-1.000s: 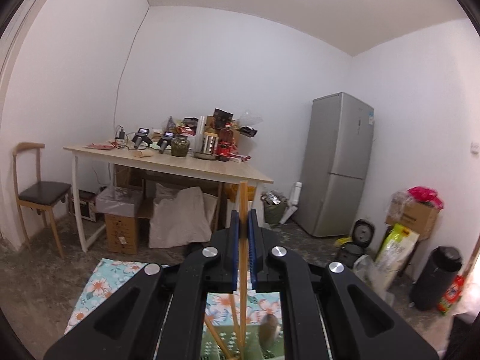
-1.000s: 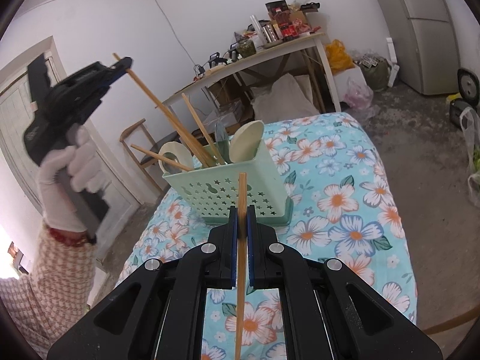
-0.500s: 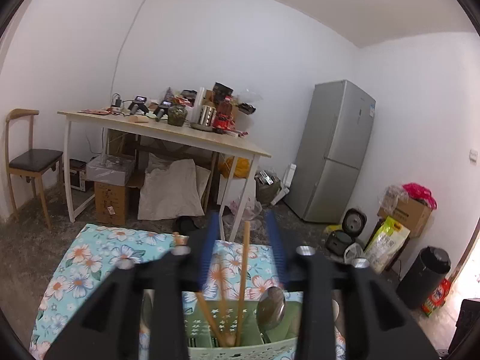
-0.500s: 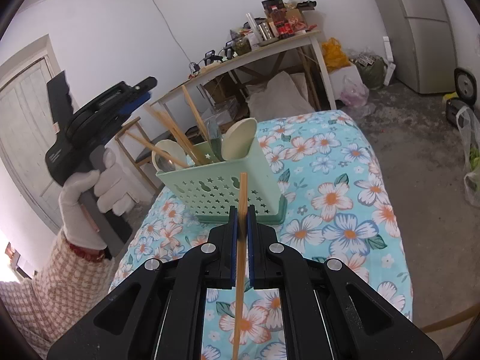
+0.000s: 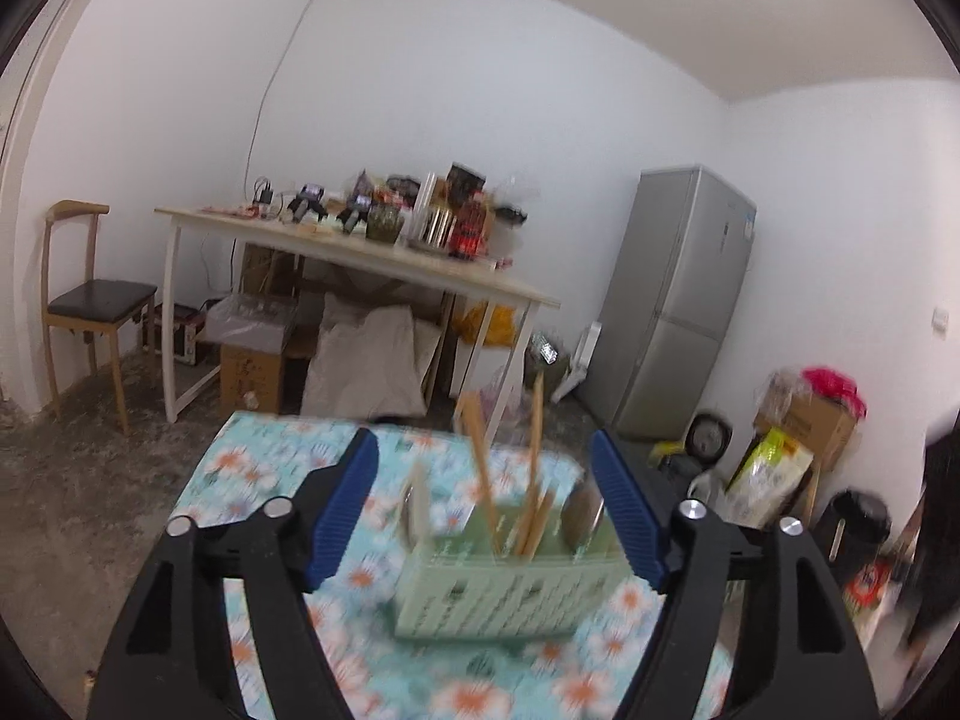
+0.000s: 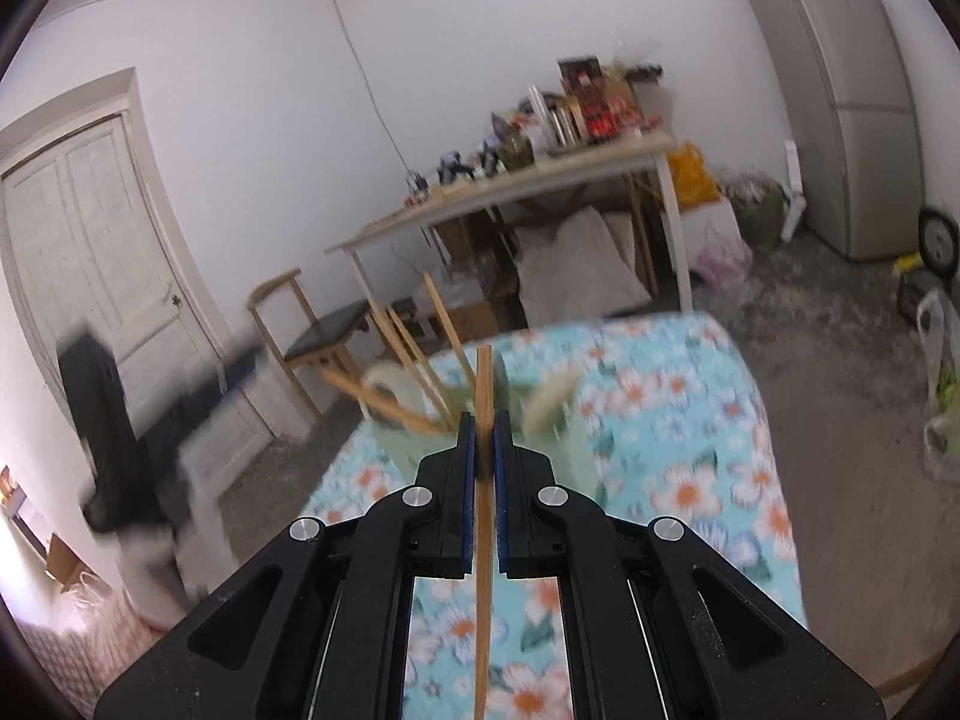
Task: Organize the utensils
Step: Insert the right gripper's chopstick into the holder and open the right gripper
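Note:
A pale green perforated utensil basket stands on a floral tablecloth. It holds several wooden chopsticks and spoons. My left gripper is open and empty, just above and in front of the basket. My right gripper is shut on a single wooden chopstick, held upright close to the basket, which is blurred behind the fingers. The left gripper and gloved hand show as a dark blur in the right wrist view.
A cluttered white desk stands behind, with boxes and a sack under it. A wooden chair is at the left wall, a grey fridge at the right. Bags and a bin sit on the floor at right.
My left gripper opened and let go of its chopstick, which now stands in the basket, then dropped lower. My right gripper moved closer to the basket with its chopstick.

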Action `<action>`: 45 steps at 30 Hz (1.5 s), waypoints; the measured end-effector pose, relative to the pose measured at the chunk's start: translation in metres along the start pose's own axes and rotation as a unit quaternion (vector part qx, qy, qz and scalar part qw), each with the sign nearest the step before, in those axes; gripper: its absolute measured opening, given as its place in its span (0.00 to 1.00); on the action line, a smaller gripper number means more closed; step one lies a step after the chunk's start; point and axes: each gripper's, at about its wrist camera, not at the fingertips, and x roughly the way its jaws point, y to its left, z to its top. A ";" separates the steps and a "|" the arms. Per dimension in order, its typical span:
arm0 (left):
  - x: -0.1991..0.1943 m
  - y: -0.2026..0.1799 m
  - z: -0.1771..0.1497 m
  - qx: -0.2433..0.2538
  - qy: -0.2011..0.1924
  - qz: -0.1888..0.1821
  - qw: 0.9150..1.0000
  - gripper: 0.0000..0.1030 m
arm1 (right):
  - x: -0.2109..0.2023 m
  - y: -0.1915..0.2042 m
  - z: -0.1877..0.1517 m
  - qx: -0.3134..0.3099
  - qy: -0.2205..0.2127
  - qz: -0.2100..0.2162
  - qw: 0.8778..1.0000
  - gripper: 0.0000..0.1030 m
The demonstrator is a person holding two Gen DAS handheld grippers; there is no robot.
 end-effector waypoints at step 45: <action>-0.030 0.020 -0.105 0.029 0.080 0.158 0.984 0.94 | 0.028 0.032 -0.008 -0.103 -0.045 -0.065 0.992 0.79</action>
